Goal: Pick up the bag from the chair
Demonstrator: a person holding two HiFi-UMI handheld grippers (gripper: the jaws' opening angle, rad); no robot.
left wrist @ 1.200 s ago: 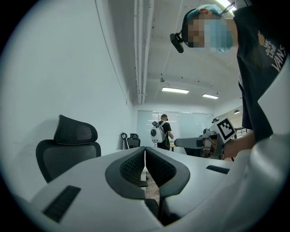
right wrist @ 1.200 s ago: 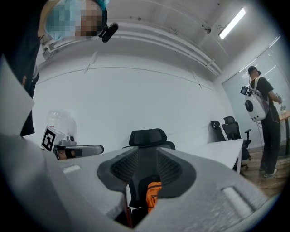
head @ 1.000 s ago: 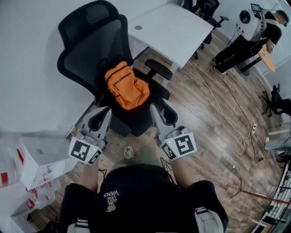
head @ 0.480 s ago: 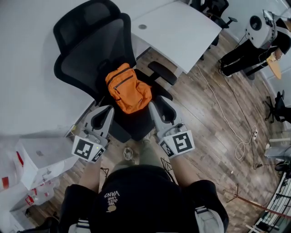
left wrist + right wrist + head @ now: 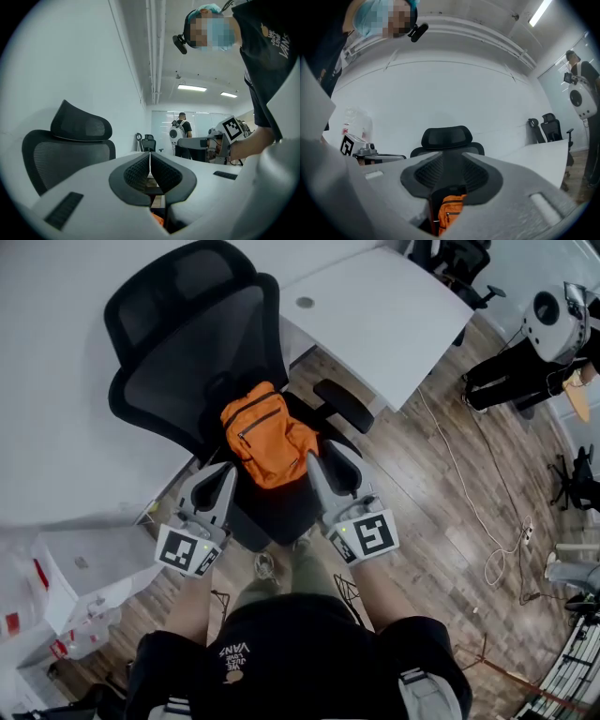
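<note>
Orange bag (image 5: 267, 435) rests on the seat of the black chair (image 5: 178, 371), leaning against the backrest; not lifted. Left gripper (image 5: 223, 474) stands at the seat's front left, near the bag; its jaws are pressed together with nothing between them. Right gripper (image 5: 323, 463) stands just beside the bag's right flank; jaws partly apart and empty, the bag visible beyond the gap. Assessment: approach stage only; no grip taken; grasp and lift off the chair remain outstanding; left jaws would need opening first.
</note>
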